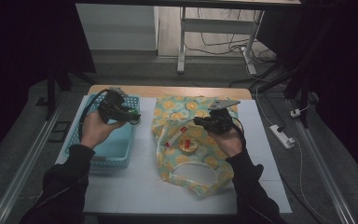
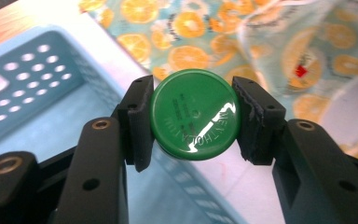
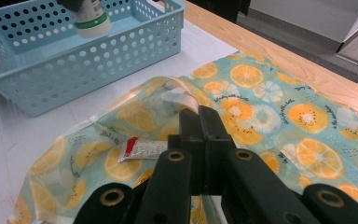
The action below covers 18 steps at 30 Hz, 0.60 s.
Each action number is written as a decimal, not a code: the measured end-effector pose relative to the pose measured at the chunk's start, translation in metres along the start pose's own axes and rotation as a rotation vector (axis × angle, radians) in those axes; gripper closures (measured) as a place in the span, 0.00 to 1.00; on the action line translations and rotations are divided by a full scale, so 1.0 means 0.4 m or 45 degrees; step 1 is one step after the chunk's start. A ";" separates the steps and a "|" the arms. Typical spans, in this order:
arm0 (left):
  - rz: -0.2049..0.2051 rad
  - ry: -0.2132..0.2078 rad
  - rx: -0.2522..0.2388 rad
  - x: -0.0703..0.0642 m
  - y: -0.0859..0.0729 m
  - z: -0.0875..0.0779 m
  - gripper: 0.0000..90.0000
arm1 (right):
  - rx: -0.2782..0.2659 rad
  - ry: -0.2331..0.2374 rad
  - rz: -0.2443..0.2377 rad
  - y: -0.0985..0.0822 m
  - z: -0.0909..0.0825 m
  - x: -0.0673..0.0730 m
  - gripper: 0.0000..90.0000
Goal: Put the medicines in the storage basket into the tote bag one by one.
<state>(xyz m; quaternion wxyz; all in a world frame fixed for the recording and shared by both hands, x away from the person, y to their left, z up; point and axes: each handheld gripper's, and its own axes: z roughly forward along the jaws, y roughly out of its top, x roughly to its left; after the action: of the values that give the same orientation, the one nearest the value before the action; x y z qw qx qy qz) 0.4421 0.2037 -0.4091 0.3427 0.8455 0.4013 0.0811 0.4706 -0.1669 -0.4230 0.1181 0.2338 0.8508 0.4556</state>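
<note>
Over the near rim of the blue basket (image 1: 116, 149) my left gripper (image 1: 131, 116) holds a small jar with a green lid (image 2: 194, 113); the jaws stand partway apart and their pads press the lid's edge from both sides; in my left gripper view the round lid faces the camera square on, so the jar's body is hidden behind it and its long axis runs away from me along the jaws, toward the orange-print cloth bag (image 1: 191, 140); the raised lettering on the lid reads upside down and a glare streak blots part of it; in my right gripper view the jar shows pale with a green band, its top cut off by the picture's edge, hanging above the basket's floor; from the high view it is a dim speck at the jaw tips and I cannot make out its shape there; my right gripper (image 3: 204, 122) has its jaws pressed fully together, pinching a fold of the bag's fabric on the white table (image 1: 144, 186); a small tube with a red end (image 3: 143, 149) lies under the bag's clear layer just beside those jaws, its long axis across my view, red end toward the basket; a round yellowish thing (image 1: 188, 145) lies in the bag too, too blurred to name.
</note>
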 end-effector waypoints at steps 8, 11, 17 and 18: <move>0.063 -0.069 -0.006 -0.063 0.004 0.013 0.58 | 0.001 0.000 0.000 0.000 0.000 0.001 1.00; 0.098 -0.097 0.001 -0.092 0.005 0.028 0.58 | 0.000 0.000 -0.001 0.000 0.000 0.001 1.00; 0.141 -0.138 0.014 -0.137 0.003 0.058 0.58 | 0.001 0.001 -0.002 0.001 -0.001 0.003 1.00; 0.150 -0.144 0.016 -0.145 0.005 0.061 0.58 | 0.001 0.001 -0.003 0.001 0.000 0.003 1.00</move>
<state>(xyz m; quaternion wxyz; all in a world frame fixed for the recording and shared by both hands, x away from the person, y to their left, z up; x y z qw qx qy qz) 0.4148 0.1477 -0.4184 0.3542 0.8729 0.3315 0.0508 0.4695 -0.1661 -0.4226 0.1179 0.2328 0.8513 0.4551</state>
